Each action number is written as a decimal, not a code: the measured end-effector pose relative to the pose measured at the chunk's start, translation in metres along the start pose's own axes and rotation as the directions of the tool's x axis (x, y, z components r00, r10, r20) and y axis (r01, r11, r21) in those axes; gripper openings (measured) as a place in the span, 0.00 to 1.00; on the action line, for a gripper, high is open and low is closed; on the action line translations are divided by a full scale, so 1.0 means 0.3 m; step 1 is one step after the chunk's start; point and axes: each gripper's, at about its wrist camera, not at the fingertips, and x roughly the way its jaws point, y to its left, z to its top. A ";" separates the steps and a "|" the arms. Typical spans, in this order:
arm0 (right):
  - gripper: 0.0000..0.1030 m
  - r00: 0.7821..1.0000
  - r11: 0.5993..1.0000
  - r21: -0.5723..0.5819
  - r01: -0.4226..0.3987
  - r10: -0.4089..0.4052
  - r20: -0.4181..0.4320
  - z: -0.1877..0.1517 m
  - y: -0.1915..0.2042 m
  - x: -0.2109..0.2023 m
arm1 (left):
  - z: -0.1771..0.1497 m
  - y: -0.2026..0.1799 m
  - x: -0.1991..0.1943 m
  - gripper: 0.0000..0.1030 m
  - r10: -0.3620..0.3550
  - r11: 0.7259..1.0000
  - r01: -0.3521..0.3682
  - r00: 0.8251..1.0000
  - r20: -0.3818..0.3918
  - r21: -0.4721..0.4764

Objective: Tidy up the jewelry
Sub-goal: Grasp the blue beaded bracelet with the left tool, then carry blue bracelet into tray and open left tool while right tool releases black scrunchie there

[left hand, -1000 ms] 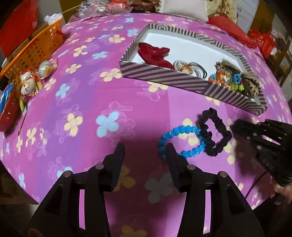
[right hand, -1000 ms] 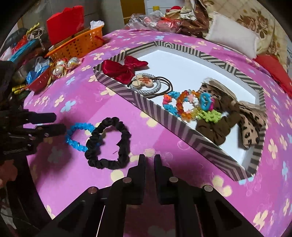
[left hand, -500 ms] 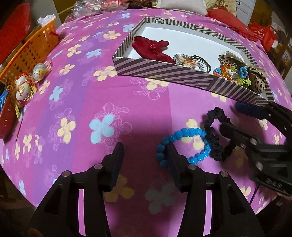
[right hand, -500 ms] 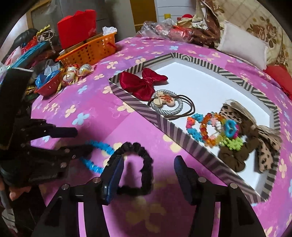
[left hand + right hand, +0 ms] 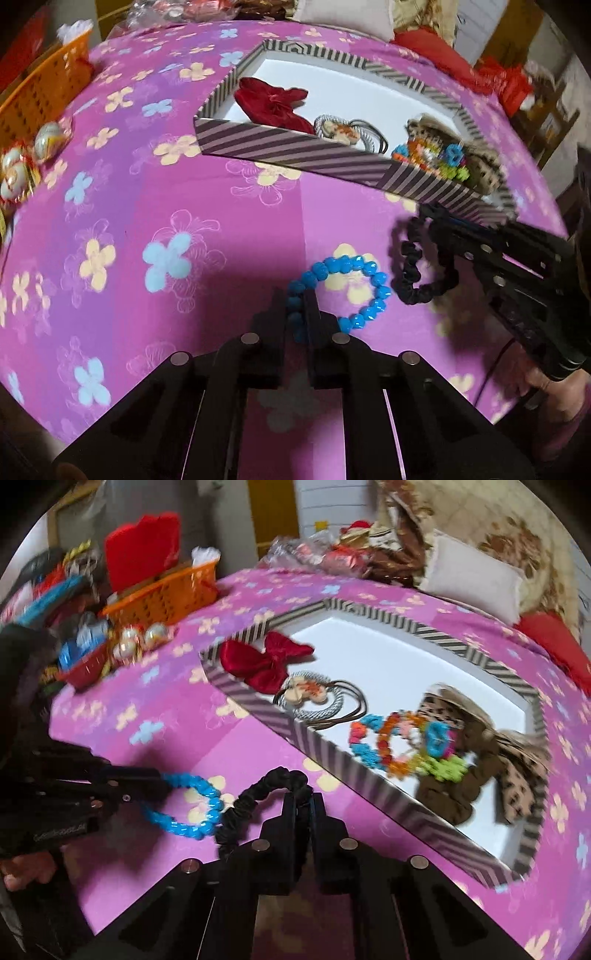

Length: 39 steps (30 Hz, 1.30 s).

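Blue bead bracelet pinched by left gripper; right gripper clamps black scrunchie.

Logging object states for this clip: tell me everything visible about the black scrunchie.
The black scrunchie is a ruffled loop of matte black fabric, gathered like elastic. The right gripper has its jaws shut on one side of the loop, after just closing. From that pinch the loop hangs stretched and uneven over the purple floral cloth, in front of the striped box. Its low end lies beside the blue bead bracelet; whether they touch is unclear.
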 end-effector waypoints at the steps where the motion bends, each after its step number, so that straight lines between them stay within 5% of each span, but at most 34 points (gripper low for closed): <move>1: 0.06 1.000 1.000 0.004 0.001 -0.001 0.010 -0.002 -0.003 -0.023 | -0.001 -0.001 -0.014 0.07 0.000 1.000 0.000 1.000 0.010 -0.002; 17: 0.06 0.994 0.999 0.043 -0.015 0.011 0.109 0.031 -0.023 -0.239 | 0.067 -0.042 -0.241 0.07 -0.027 1.000 0.027 0.991 0.133 0.004; 39: 0.06 0.992 0.997 0.078 0.015 -0.025 0.127 0.111 -0.113 -0.261 | 0.261 -0.159 -0.239 0.07 0.049 0.997 -0.060 0.981 0.189 0.050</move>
